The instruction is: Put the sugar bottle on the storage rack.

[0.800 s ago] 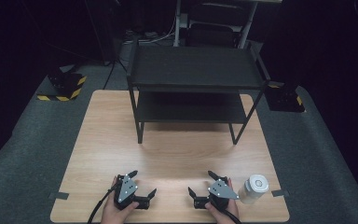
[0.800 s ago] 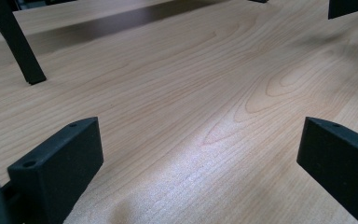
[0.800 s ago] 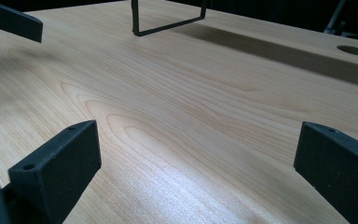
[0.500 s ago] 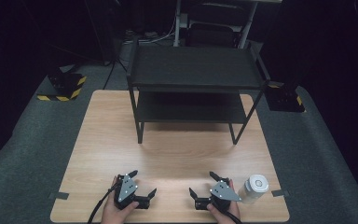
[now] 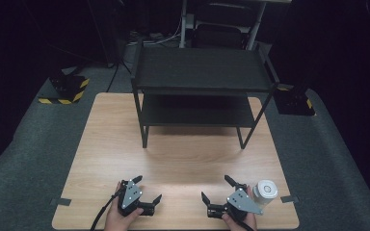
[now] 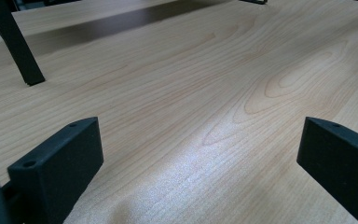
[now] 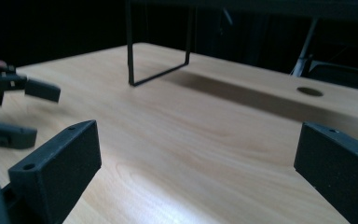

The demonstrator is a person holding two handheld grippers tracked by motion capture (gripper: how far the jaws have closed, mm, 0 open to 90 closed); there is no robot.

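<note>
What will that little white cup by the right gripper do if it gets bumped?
The white cup stands upright near the table edge, so a hard bump could knock it off. It looks small and probably light, so it would likely slide or tip easily. Being round, it might roll once on its side.

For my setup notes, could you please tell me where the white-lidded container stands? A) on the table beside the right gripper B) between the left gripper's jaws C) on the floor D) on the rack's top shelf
A: the white-lidded container stands on the table just beside the right gripper.
</note>
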